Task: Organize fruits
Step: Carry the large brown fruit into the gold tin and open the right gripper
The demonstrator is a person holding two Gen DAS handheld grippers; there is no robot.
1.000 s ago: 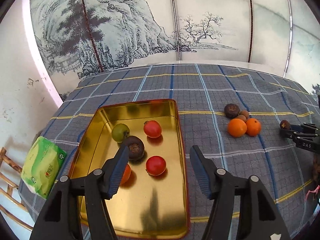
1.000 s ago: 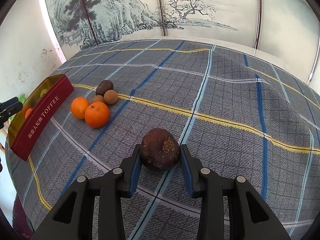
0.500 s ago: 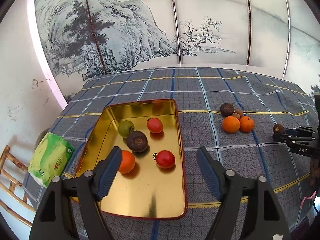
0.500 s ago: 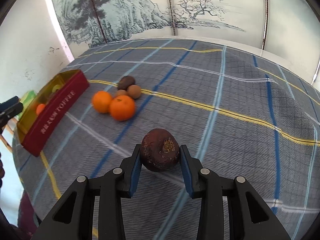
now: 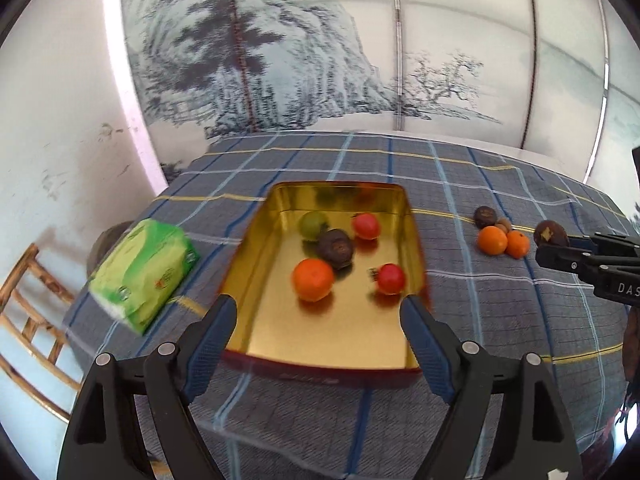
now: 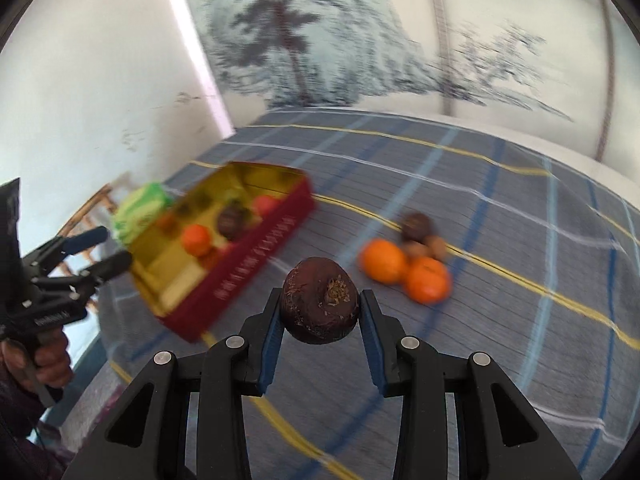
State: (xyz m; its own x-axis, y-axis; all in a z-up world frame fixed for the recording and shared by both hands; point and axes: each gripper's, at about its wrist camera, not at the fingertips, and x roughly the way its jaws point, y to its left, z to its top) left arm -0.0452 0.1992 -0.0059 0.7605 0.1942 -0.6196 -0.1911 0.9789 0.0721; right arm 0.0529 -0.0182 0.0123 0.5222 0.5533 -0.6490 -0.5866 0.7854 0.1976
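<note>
Gold metal shines inside the tin tray (image 5: pixel 280 336), which stands on the bench (image 5: pixel 500 320) under a grey-blue checked cloth. Its outer walls are dark red with gold letters. In the tray lie five fruits: a green fruit (image 5: pixel 313 223), a red tomato (image 5: pixel 365 226) near the far wall, a dark brown fruit (image 5: pixel 335 243) in the middle, an orange (image 5: pixel 312 279) just in front of it, and a second tomato (image 5: pixel 390 278) close to the right wall.

To the right of the tray, well apart from it, a small group stays on the cloth: two oranges (image 5: pixel 492 240) touching each other, another dark fruit (image 5: pixel 485 217) behind them, and small brown fruits (image 5: pixel 503 224) between.

The left gripper (image 5: pixel 318 322) hangs over the near end of the tray. Its jaws stand wide apart and have just been opening; nothing is held between them.

The right gripper (image 6: pixel 320 312) is above the cloth, with its jaws clamped on a dark brown round fruit (image 6: pixel 319 305), which is off the surface. In the left view this fruit appears at the right side, beside the oranges.

A green packet (image 5: pixel 142 274) lies at the left edge of the bench, and a bamboo chair (image 5: pixel 24 320) stands beside it. A hand (image 6: pixel 50 358) holds the left gripper's handle.
</note>
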